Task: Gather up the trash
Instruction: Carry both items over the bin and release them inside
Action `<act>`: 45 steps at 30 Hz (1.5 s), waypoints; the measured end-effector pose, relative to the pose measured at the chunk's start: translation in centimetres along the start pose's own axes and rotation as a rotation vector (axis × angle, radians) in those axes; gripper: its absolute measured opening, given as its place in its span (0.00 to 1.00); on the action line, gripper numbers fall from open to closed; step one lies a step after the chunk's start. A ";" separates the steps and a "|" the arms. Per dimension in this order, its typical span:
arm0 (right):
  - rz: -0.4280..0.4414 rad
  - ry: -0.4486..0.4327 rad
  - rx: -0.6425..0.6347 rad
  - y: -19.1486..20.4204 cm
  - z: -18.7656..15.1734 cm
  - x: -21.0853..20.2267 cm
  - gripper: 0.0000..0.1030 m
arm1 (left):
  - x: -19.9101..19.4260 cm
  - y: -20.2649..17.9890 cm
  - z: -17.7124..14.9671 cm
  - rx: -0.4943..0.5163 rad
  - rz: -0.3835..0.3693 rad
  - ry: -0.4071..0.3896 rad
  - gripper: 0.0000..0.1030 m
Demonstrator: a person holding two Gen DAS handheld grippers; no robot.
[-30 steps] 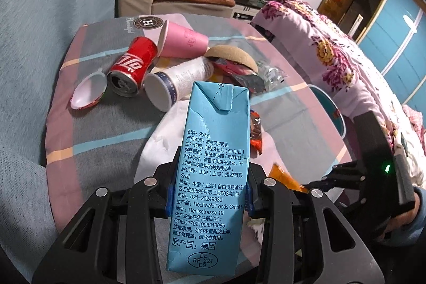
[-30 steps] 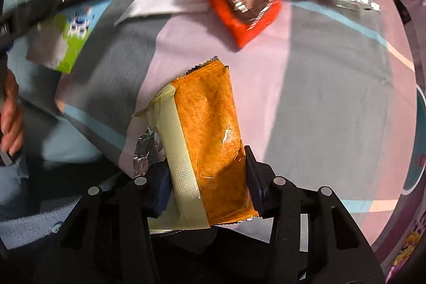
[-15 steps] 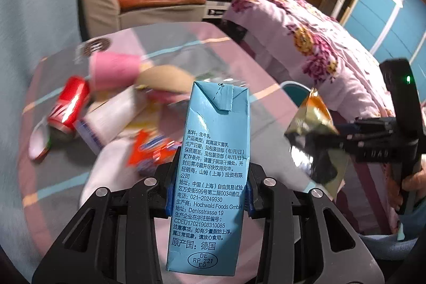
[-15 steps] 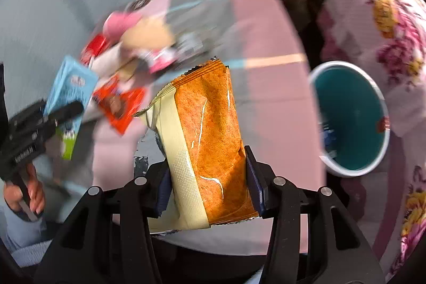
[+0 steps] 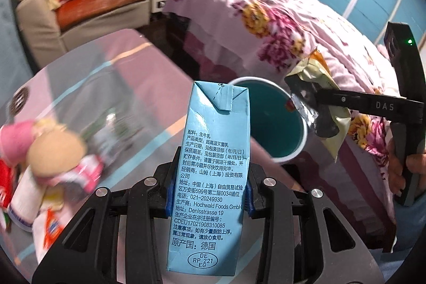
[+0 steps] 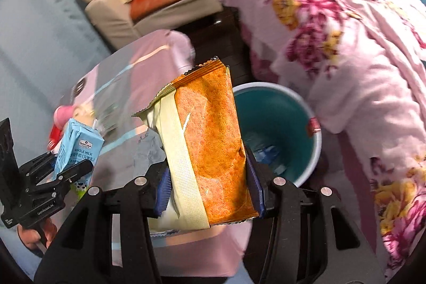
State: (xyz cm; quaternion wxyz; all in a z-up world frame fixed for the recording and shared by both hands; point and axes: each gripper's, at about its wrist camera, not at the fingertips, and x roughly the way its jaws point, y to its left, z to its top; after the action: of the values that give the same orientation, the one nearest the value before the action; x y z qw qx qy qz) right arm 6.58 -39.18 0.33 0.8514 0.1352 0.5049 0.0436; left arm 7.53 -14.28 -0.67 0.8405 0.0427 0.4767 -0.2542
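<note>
Left gripper (image 5: 207, 200): fingers clamped on the lower sides of an upright blue milk carton (image 5: 211, 177), printed panel toward the camera. Ahead of it and slightly right stands a teal bin (image 5: 277, 124) with a white rim, on the floor between the table (image 5: 149, 87) and a floral bedspread (image 5: 266, 25). Right gripper (image 6: 210, 188): fingers closed on an orange snack wrapper (image 6: 210, 148), held upright; the bin (image 6: 279, 119) lies just ahead and to its right, some litter visible inside. Blurred cups and wrappers (image 5: 53, 156) remain on the table, left of the left gripper. An armchair (image 6: 149, 1) stands beyond.
</note>
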 end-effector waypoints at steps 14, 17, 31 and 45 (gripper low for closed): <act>-0.058 -0.003 0.078 -7.0 2.0 1.1 0.45 | 9.4 -6.6 5.0 0.086 -0.077 0.109 0.37; -0.072 -0.010 0.085 -7.8 2.3 1.0 0.45 | 10.6 -7.1 5.3 0.092 -0.085 0.123 0.37; -0.101 -0.007 0.119 -9.8 3.3 1.5 0.45 | 11.2 -7.0 6.5 0.060 -0.077 0.083 0.86; -0.101 0.071 0.077 -7.5 3.2 4.6 0.47 | 10.5 -3.8 4.9 0.000 -0.043 0.096 0.88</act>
State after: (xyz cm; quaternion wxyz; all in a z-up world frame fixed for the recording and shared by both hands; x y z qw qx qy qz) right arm 11.12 -46.04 -4.22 0.8283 0.1405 0.5422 -0.0144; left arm 13.96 -23.13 -5.96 0.8111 0.0445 0.5172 -0.2696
